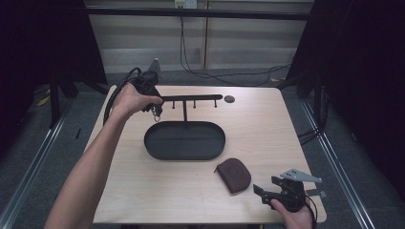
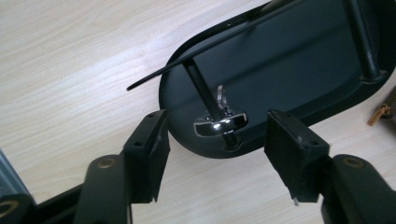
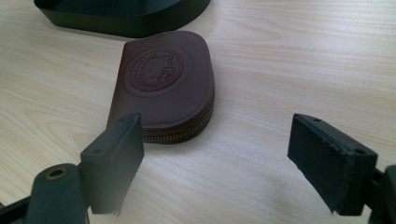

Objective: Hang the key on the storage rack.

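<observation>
A black stand has an oval tray and a cross bar with short pegs. My left gripper is at the bar's left end. In the left gripper view a shiny chrome ring piece hangs on a peg above the tray. It lies between the jaws of my left gripper, which stand open and apart from it. My right gripper rests near the table's front right corner, open. A brown zipped pouch lies flat just ahead of its jaws, untouched.
The pouch sits on the wooden table just front right of the tray. A small dark disc lies past the bar's right end. A brass-coloured bit shows at the right edge of the left gripper view. Cables run across the floor behind the table.
</observation>
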Motion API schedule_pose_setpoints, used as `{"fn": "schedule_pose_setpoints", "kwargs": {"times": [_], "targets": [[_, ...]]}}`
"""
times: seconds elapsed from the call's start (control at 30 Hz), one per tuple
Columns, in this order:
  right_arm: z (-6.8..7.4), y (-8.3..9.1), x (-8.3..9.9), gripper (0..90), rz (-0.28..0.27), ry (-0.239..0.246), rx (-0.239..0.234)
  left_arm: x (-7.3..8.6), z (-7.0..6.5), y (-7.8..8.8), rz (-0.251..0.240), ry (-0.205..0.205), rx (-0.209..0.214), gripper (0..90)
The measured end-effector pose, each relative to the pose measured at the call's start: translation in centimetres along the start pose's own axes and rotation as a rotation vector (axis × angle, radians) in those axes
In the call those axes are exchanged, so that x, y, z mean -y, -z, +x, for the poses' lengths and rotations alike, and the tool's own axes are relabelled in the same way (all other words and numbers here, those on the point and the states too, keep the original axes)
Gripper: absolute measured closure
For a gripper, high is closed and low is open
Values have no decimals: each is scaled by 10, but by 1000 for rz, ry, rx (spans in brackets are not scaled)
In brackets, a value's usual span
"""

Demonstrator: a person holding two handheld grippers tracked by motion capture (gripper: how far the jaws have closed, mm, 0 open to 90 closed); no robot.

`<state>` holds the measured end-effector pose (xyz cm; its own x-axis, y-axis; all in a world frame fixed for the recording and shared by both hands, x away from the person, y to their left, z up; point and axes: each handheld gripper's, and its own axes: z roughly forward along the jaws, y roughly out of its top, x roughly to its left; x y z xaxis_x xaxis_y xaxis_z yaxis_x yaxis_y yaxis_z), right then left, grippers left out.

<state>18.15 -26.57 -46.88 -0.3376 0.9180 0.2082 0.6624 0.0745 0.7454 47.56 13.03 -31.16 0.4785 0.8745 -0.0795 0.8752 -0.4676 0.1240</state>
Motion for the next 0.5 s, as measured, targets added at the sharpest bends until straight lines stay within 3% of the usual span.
{"fn": "schedule_pose_setpoints", "kwargs": {"times": [0.27,0.4,0.47,0.5], "targets": [[0,-2,-1,182,8,-2,-1,15,7,6,-19,-16,9,321],[0,-1,0,182,4,-1,0,25,9,7,-29,-40,48,247],[0,-1,0,182,4,0,1,27,9,7,-33,-32,54,247],[0,-1,0,182,5,1,0,31,11,8,-49,-47,49,247]]}}
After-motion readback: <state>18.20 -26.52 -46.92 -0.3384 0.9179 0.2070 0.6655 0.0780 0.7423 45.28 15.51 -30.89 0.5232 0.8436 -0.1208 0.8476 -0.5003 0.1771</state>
